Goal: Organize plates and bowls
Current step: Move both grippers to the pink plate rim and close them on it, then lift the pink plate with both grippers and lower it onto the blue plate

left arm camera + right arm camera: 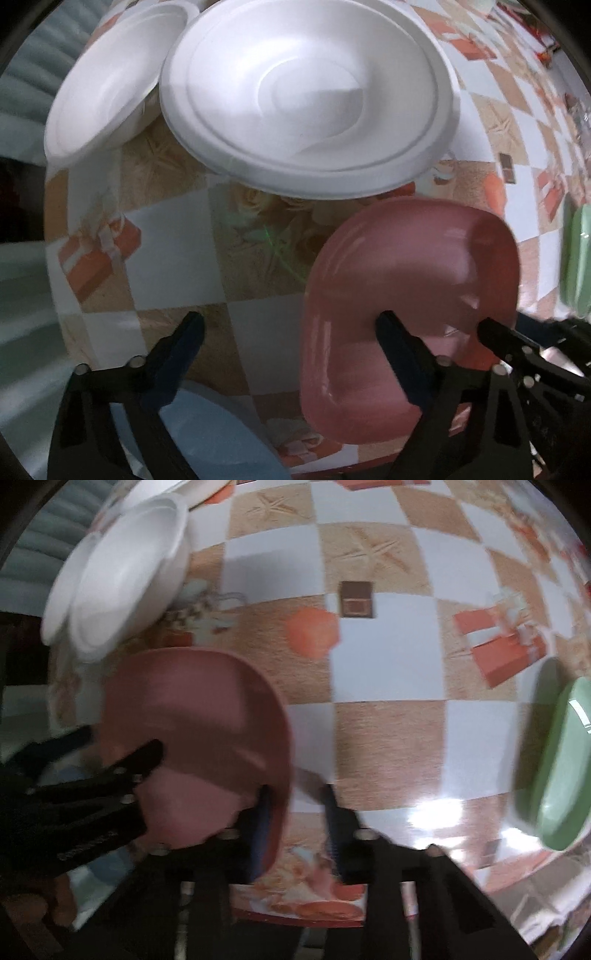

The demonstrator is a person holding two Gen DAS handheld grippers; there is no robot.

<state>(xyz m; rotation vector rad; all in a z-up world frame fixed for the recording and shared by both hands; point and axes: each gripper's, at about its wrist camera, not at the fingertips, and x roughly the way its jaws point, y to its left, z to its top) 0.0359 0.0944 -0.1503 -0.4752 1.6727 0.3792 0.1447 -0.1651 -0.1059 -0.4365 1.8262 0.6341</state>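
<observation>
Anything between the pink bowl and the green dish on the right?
Nothing visible. Only checkered tablecloth lies between the pink bowl, gripped at its rim by the right gripper, and the green dish. The open left gripper has one finger over the bowl.

Right claw pinching pink bowl rim, left claw over bowl, white bowls, green dish, checkered tablecloth
</observation>
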